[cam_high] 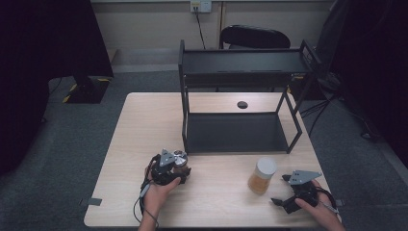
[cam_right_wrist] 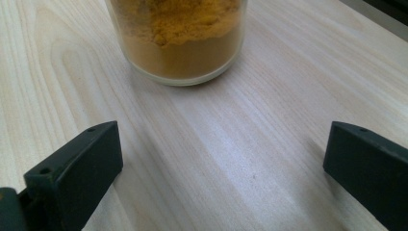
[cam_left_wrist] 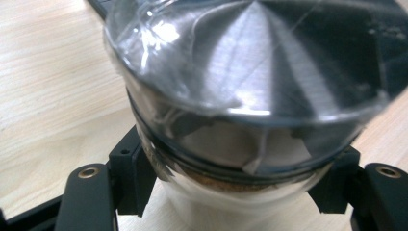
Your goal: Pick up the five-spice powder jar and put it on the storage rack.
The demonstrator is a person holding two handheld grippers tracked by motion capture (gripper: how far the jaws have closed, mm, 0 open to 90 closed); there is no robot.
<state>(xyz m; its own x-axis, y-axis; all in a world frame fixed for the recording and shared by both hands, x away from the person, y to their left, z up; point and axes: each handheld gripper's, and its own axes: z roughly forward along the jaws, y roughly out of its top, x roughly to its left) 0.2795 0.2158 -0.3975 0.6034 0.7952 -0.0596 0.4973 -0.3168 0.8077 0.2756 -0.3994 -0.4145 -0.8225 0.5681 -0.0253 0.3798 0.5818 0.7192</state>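
Observation:
A small jar with a shiny metal lid [cam_high: 180, 156] stands on the wooden table [cam_high: 144, 130], just in front of the shelf's left leg. My left gripper [cam_high: 179, 169] is shut on it; in the left gripper view both jaws press the glass body below the silver lid [cam_left_wrist: 250, 62]. A second jar [cam_high: 262, 176] with a white lid and orange-brown powder stands at the front right. My right gripper [cam_high: 283, 192] stands open a little to the right of it, jaws wide apart. In the right gripper view the powder jar [cam_right_wrist: 178, 38] stands ahead of the fingertips, untouched.
A black two-level metal shelf [cam_high: 238, 101] stands at the back middle of the table, its lower tray open toward me. A round cable hole [cam_high: 242, 104] lies behind it. A black chair [cam_high: 255, 36] stands beyond the table.

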